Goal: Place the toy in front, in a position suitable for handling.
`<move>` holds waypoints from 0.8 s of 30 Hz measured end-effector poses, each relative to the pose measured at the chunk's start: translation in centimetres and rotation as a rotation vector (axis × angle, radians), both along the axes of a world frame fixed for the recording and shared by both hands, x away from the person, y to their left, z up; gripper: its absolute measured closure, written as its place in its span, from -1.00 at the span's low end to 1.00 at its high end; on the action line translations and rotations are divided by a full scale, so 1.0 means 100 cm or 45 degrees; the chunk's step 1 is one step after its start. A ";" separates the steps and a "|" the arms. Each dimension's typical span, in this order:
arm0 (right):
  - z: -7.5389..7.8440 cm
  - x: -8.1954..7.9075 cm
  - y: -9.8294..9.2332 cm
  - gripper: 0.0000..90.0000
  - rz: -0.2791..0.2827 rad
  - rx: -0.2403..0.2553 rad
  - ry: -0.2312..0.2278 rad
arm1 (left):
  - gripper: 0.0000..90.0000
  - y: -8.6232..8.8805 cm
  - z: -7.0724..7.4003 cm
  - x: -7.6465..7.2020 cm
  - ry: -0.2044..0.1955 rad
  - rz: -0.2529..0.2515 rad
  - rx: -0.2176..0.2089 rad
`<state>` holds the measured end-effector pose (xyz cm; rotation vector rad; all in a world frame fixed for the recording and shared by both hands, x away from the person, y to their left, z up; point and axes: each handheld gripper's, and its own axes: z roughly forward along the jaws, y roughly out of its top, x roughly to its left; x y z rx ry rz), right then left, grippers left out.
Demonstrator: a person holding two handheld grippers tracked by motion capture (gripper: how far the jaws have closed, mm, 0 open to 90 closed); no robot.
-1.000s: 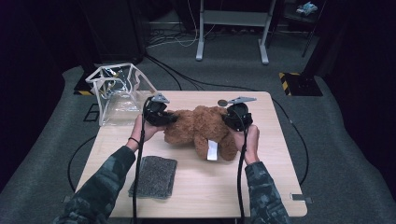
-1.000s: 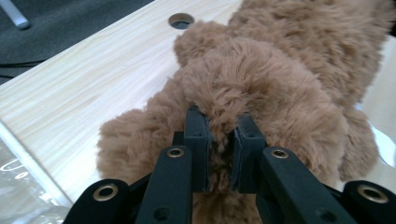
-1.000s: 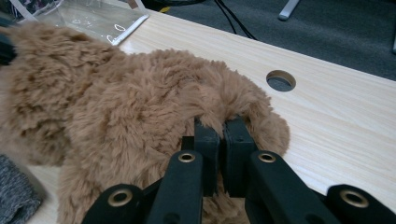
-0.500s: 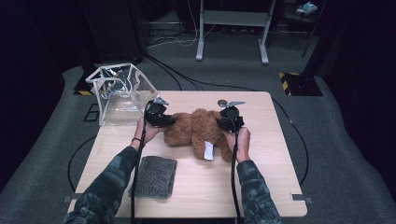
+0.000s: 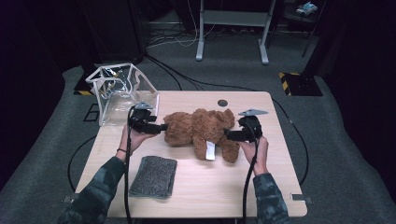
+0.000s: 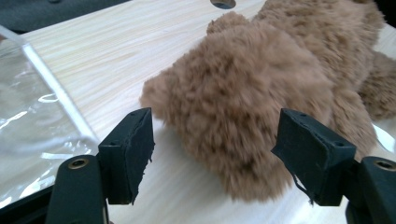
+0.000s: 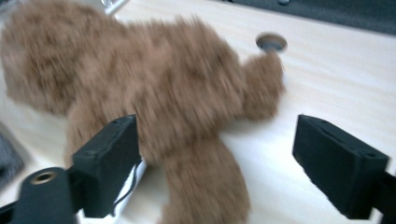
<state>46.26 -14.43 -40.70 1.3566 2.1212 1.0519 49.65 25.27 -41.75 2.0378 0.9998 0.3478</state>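
Bear [image 5: 201, 130] lies mid-frame on table [image 5: 280, 186]. Left gripper [image 5: 161, 127] at its left end, right gripper [image 5: 229, 135] at its right; both jaws spread, just opened, gripping nothing.

The brown teddy bear [image 5: 201, 133] lies across the middle of the table [image 5: 280, 186], with 1 gripper close at each end. The clear plastic box [image 5: 119, 91] blocks the far left corner. The grey cloth [image 5: 154, 176] lies flat near the front. The right side, the front right and the far edge by the round hole [image 5: 222, 102] are bare wood.
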 end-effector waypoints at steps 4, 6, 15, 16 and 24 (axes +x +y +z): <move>-0.019 -0.019 -0.026 -0.86 -0.030 0.006 0.034 | -0.60 0.009 -0.002 -0.027 -0.019 -0.025 0.006; -0.028 -0.026 -0.036 -0.90 -0.042 0.005 0.036 | -0.67 0.011 -0.005 -0.042 -0.016 -0.035 -0.002; -0.079 -0.069 -0.067 -0.99 -0.117 -0.037 0.076 | -0.71 0.007 -0.036 -0.104 -0.009 -0.099 -0.007; -0.085 -0.072 -0.068 -0.99 -0.124 -0.033 0.081 | -0.69 0.005 -0.040 -0.110 -0.013 -0.103 0.020; -0.117 -0.084 -0.074 -1.00 -0.127 -0.055 0.083 | -0.66 -0.009 -0.073 -0.137 0.025 -0.072 0.108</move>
